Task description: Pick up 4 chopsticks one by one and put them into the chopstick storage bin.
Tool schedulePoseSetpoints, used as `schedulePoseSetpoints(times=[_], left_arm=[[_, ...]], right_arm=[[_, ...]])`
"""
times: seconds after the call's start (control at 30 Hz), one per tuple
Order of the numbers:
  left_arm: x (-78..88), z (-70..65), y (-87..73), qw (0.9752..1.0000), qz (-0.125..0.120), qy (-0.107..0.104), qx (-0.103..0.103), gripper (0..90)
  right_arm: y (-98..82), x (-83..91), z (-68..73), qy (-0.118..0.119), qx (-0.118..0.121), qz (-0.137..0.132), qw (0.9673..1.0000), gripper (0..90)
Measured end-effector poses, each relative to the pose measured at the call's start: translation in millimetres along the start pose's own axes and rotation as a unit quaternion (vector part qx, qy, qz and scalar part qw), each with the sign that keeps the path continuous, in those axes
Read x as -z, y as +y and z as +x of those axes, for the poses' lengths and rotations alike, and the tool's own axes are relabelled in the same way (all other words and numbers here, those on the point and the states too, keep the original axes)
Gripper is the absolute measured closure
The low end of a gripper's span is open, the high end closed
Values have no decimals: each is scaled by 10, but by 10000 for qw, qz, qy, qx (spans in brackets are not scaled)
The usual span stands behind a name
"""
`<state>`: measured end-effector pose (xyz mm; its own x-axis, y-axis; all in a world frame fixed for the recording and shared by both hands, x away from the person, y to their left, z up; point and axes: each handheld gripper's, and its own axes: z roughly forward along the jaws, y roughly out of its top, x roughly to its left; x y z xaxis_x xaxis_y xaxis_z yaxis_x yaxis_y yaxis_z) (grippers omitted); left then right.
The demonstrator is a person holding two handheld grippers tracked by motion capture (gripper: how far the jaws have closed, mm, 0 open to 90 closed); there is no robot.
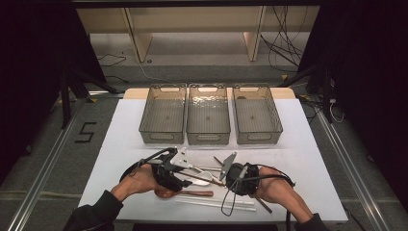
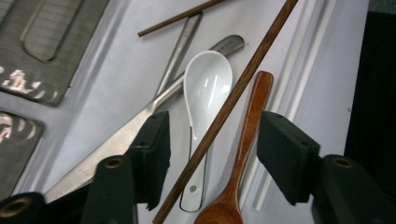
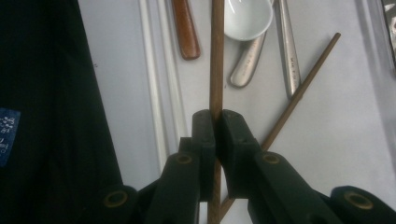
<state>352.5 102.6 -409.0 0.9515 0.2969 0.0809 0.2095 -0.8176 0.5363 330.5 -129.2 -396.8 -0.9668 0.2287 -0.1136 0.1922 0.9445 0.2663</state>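
Chopstick of dark brown wood, thin, straight and round, is clamped between the pads of the right gripper, whose jaws are pressed together on it. In the right gripper view it runs straight up from the jaws past a white ceramic spoon; its lower part is hidden behind the jaws. In the left gripper view the same stick slants across the white spoon and passes between the half-parted jaws of the left gripper, whose pads stand clear of it on both sides. A wooden spoon lies just beside it, its bowl cut off at the bottom edge. A second brown chopstick lies apart on the white table. From the high view both hands cover much of the cutlery, and the held stick is hard to make out there.
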Motion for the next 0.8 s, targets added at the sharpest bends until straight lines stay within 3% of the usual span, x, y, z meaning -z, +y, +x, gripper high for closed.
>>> schedulePoseSetpoints(times=[0.23, 0.5, 0.63, 0.8], left_arm=[[-44, -31, -3, 9994, 194, -173, -208, 576], [-55, -31, -14, 9985, 291, -387, -239, 727], [-76, -30, -23, 9971, 428, -579, -254, 756], [-77, -47, -27, 9940, 555, -833, -446, 794]], right_arm=[[33, -11, 45, 70, 103, -47, 9999, 850], [38, -23, 66, 101, 251, -28, 9996, 850], [34, -31, 71, 146, 371, -58, 9992, 849], [27, -53, 75, 117, 441, -67, 9989, 839]])
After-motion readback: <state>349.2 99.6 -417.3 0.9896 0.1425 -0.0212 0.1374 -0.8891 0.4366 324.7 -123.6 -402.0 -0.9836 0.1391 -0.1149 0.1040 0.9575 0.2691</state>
